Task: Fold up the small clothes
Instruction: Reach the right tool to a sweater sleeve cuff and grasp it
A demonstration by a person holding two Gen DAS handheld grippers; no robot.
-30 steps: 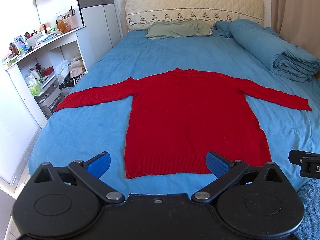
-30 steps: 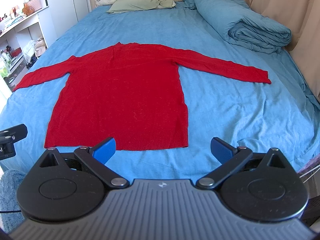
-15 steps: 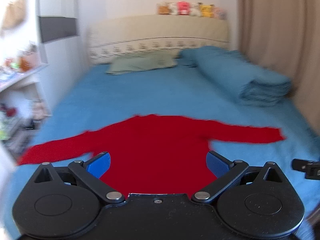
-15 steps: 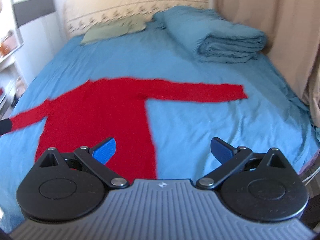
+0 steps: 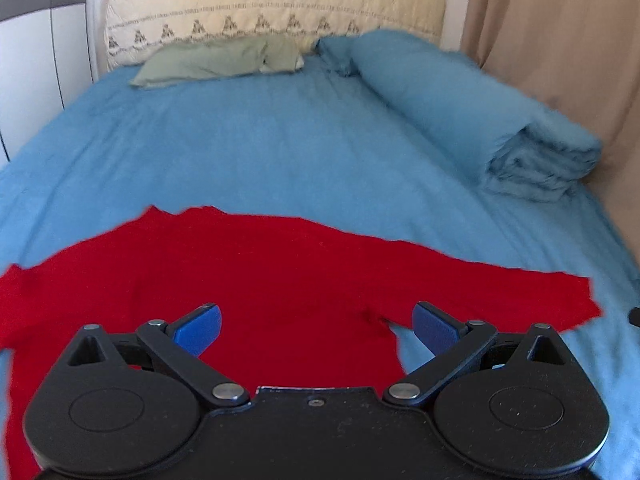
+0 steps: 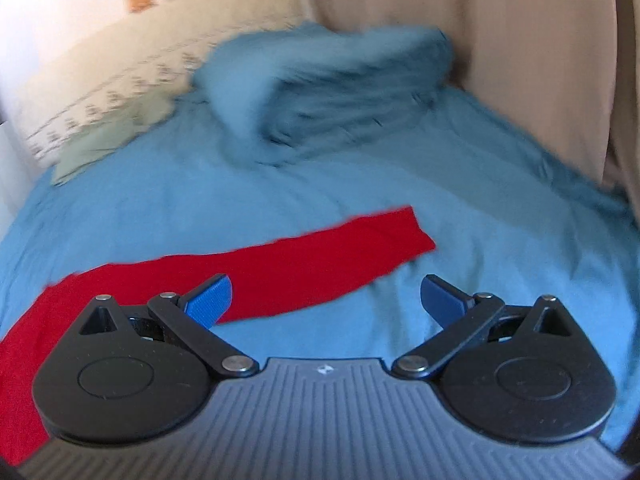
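A red long-sleeved sweater (image 5: 260,280) lies flat on the blue bed sheet (image 5: 280,148). My left gripper (image 5: 316,326) is open and empty, low over the sweater's body near the right armpit. The right sleeve (image 6: 320,256) stretches out to the right, with its cuff (image 6: 404,232) at the far end. My right gripper (image 6: 326,300) is open and empty, just in front of that sleeve; its left pad (image 6: 210,300) overlaps the sleeve in view. The sweater's hem is hidden below both grippers.
A rolled blue duvet (image 5: 480,112) lies along the bed's right side, also blurred in the right wrist view (image 6: 340,88). A green pillow (image 5: 220,60) and a cream headboard (image 5: 272,12) are at the far end. A beige curtain (image 5: 560,40) hangs on the right.
Both grippers have moved forward over the bed and turned right. The left one now hovers over the sweater's body, the right one at the right sleeve. Both stayed open.
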